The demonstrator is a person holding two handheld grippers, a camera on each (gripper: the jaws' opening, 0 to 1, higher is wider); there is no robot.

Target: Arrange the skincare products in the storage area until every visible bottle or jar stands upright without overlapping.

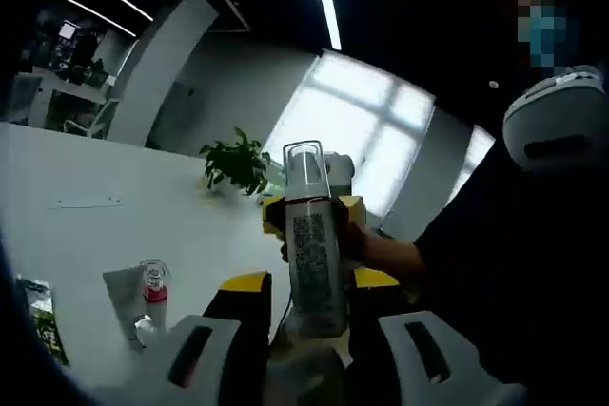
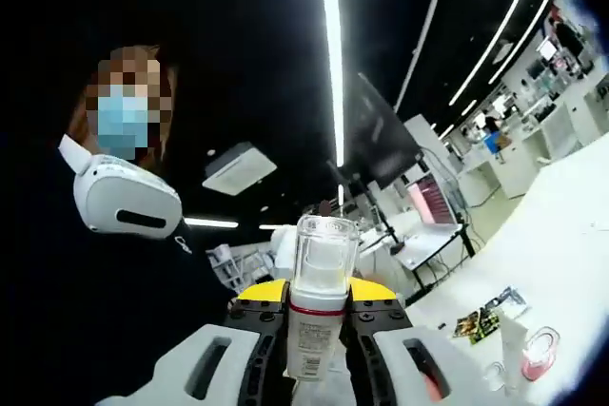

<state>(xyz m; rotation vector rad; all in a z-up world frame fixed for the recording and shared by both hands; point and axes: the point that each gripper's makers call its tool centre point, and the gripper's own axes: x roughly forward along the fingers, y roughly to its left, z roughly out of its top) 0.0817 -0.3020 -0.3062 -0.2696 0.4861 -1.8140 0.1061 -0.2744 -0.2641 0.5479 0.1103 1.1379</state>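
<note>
A tall white spray bottle (image 1: 315, 263) with a clear cap and a printed label stands upright between my left gripper's (image 1: 311, 280) yellow-tipped jaws. A narrow gap shows on the left side, so that gripper looks open around the bottle's lower part. Behind it, the right gripper (image 1: 314, 208) clamps the same bottle near its neck, with a hand on it. In the right gripper view the bottle (image 2: 317, 325), with a red ring under the cap, sits tight between my right gripper's (image 2: 319, 292) jaws. On the table lies a white tube with a pink cap (image 1: 143, 297).
The white table (image 1: 105, 225) stretches left, with a green packet (image 1: 38, 316) near its edge and a potted plant (image 1: 238, 164) farther back. In the right gripper view the green packet (image 2: 483, 322) and a pink-lidded item (image 2: 540, 349) lie on the table. A person in dark clothes stands close.
</note>
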